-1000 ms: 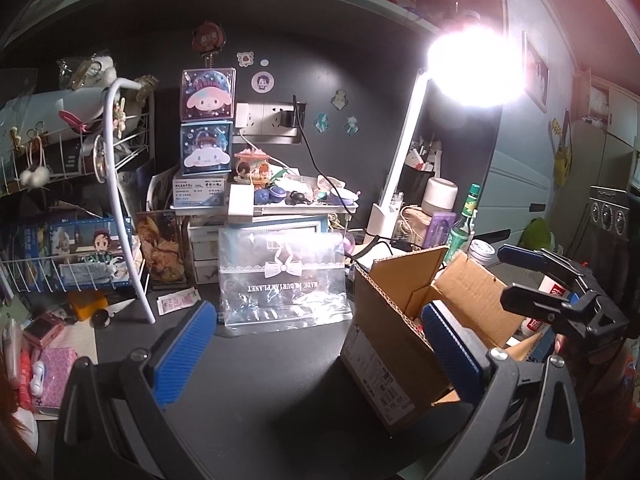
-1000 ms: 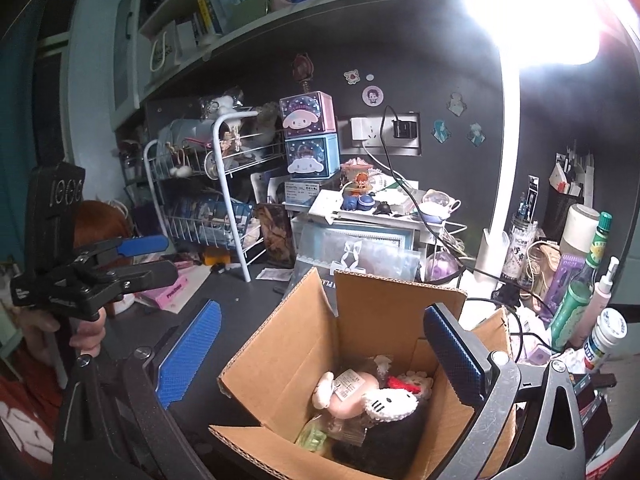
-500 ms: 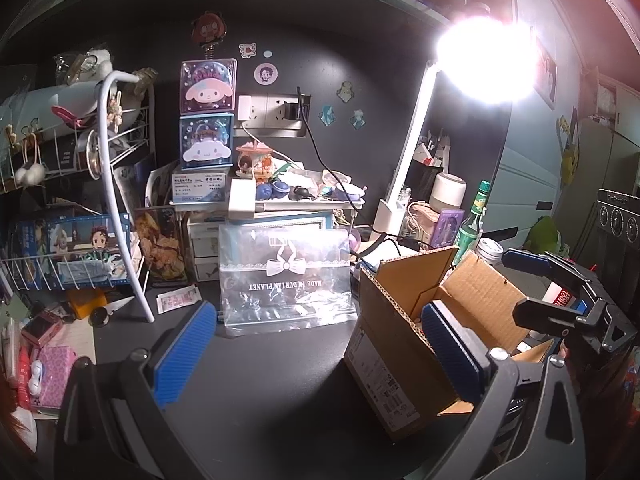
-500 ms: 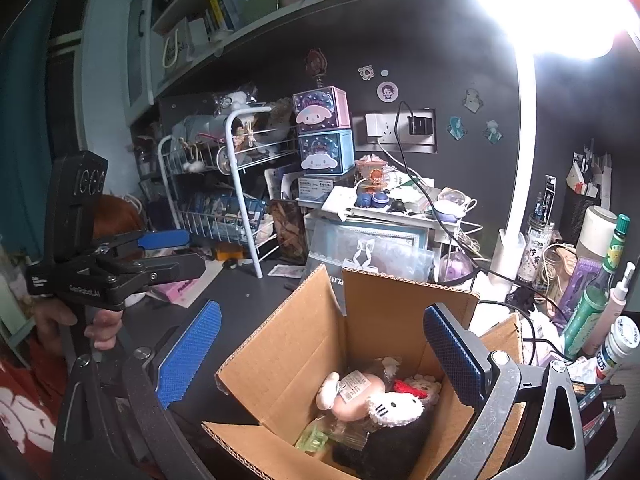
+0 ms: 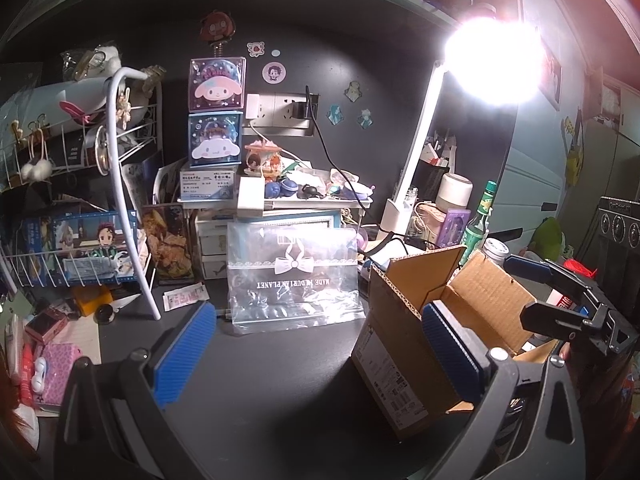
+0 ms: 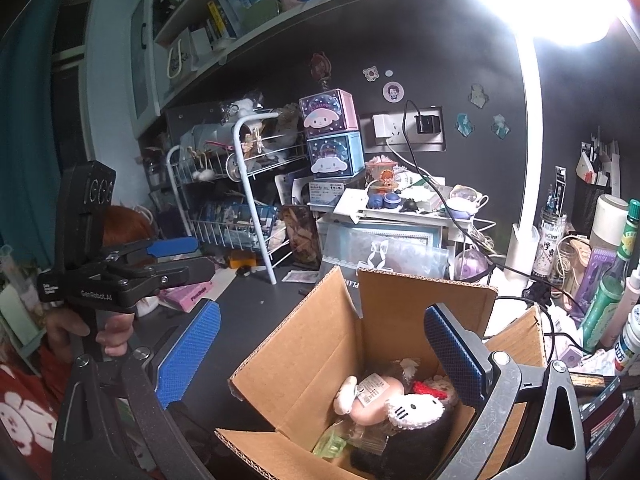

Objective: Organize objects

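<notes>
An open cardboard box (image 6: 304,356) stands on the dark desk; it also shows in the left wrist view (image 5: 404,312). Inside lie a Hello Kitty plush (image 6: 412,410), a pink plush (image 6: 374,394) and a green item (image 6: 330,446). My right gripper (image 6: 320,356) is open and empty, above the box. My left gripper (image 5: 316,350) is open and empty, over bare desk left of the box. A clear plastic bag (image 5: 294,276) with a bow print leans behind. Each gripper shows in the other's view: the left one (image 6: 188,258), the right one (image 5: 516,292).
A white wire rack (image 5: 80,264) with cards stands at the left. Stacked character boxes (image 5: 216,120), a cluttered small shelf (image 5: 304,196), a white desk lamp (image 5: 416,152), bottles (image 6: 608,288) and cables (image 6: 520,272) crowd the back and right. Pink items (image 5: 56,360) lie at the left edge.
Both views have shifted slightly. The right gripper sits a little lower in the left wrist view. Both grippers stay open and empty.
</notes>
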